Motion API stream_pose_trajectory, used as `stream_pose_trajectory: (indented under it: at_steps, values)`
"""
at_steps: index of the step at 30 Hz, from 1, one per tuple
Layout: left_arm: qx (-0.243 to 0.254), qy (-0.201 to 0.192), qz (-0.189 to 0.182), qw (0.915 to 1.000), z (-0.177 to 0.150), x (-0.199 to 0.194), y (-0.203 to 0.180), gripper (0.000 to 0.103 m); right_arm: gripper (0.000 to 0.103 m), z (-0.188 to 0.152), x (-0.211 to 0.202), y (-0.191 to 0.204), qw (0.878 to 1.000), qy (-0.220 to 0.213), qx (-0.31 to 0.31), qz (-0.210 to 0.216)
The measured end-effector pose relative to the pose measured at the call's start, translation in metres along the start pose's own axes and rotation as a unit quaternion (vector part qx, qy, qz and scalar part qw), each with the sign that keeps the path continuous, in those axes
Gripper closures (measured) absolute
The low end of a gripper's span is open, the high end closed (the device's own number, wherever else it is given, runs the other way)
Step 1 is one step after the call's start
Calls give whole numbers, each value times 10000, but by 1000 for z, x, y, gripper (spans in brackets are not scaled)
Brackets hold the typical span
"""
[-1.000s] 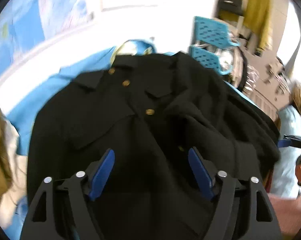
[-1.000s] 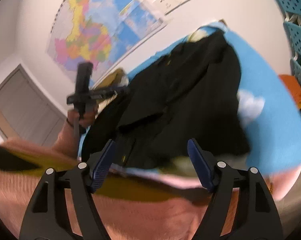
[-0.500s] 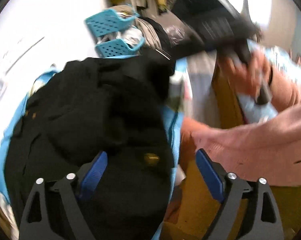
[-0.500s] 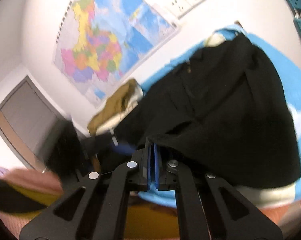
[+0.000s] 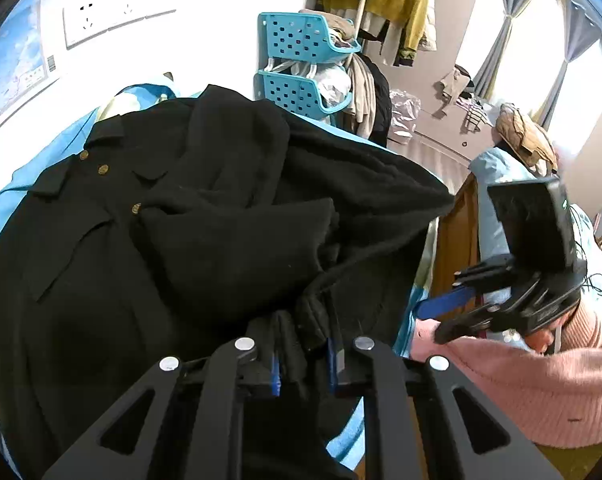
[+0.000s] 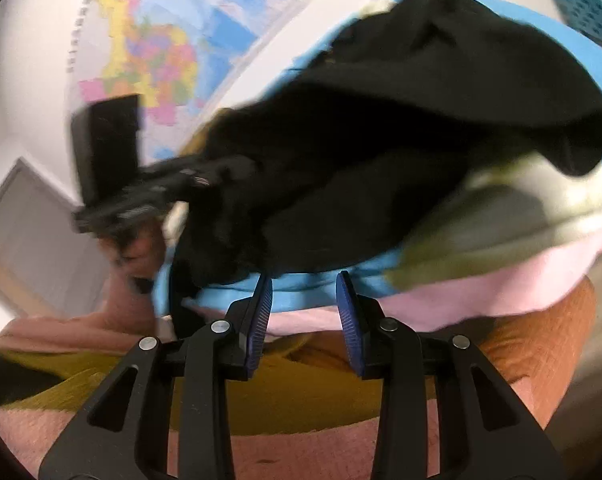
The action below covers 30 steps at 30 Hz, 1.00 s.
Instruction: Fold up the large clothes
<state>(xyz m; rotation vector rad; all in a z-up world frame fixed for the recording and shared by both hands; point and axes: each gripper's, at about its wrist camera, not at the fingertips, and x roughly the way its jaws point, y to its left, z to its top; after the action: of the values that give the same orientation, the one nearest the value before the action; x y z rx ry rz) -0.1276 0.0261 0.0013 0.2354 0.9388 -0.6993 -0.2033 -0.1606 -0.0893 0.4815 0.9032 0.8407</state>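
In the left wrist view the black coat (image 5: 173, 240) fills the centre and the left of the frame. It lies on a blue sheet (image 5: 33, 160), with its collar and brass buttons toward the upper left and its hem toward the lower edge. The left gripper (image 5: 303, 364) is nearly closed, and a bunch of the coat's hem is pinched between its blue pads. So the long axis of the coat runs away from these fingers, from the bottom centre to the upper left.

The right gripper (image 6: 304, 320) is partly open and holds nothing. In its own view, which is blurred, the coat hangs over the bed edge just above the fingertips, and I see no contact.

I judge that the left gripper is the nearer one for carrying the hem up toward the collar, and the right gripper must first find a free edge.
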Motion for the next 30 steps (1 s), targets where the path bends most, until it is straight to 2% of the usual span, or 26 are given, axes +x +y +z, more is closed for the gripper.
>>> stream_pose_trajectory:
  at_steps: [1, 2, 3, 5, 8, 9, 12, 14, 16, 17, 18, 19, 21, 23, 25, 26, 30]
  values:
    - [1, -15, 27, 10000, -2, -1, -4, 89, 73, 1, -3, -1, 9999, -95, 10, -89]
    - [-28, -31, 37, 10000, -1, -1, -3, 89, 71, 1, -7, -1, 9997, -198, 0, -147]
    - [-36, -27, 30, 10000, -1, -4, -5, 89, 68, 2, -12, -1, 9993, -299, -9, -242]
    - [-62, -41, 25, 10000, -2, -8, -5, 89, 47, 4, -24, -4, 9972, -513, -35, -542]
    - [-62, -77, 0, 10000, -1, -8, -4, 89, 46, 7, -31, -15, 9934, -768, 163, -834]
    - [-64, -80, -10, 9999, -3, -10, -5, 89, 48, 9, -29, -18, 9932, -811, 196, -808]
    - [-64, -82, -35, 9999, -3, -9, -4, 88, 43, 16, -14, -9, 9943, -787, -71, -713]
    - [-39, -70, -37, 10000, -2, -9, -2, 88, 44, 19, 5, 1, 9978, -597, -217, -194]
    - [-10, -61, -29, 10000, -1, -10, -2, 88, 44, 20, 26, 11, 9983, -402, -414, 35]
    - [9, -52, -19, 10000, -1, -10, -2, 88, 43, 22, 38, 14, 9984, -295, -471, 57]
    - [14, -50, -5, 10000, 0, -10, -1, 88, 42, 22, 40, 24, 9968, -383, -661, -233]
    - [21, -51, 4, 10000, 0, -11, -2, 88, 38, 22, 44, 33, 9963, -276, -808, -90]
    - [36, -63, 34, 10000, 1, -11, -2, 87, 56, 22, 47, 37, 9974, -260, -665, 78]
    - [14, -94, 31, 9999, 2, -13, -2, 87, 100, 22, 48, 28, 9991, -141, -357, 160]
    - [-15, -99, 73, 9999, 1, -14, -1, 86, 101, 22, 35, 15, 9986, -213, 16, 477]
    - [-37, -98, 96, 9999, 1, -15, 0, 86, 101, 20, 28, 15, 9984, -259, 29, 496]
    - [-46, -104, 201, 9997, -1, -17, 0, 82, 101, 11, -5, 24, 9993, -296, -171, 134]
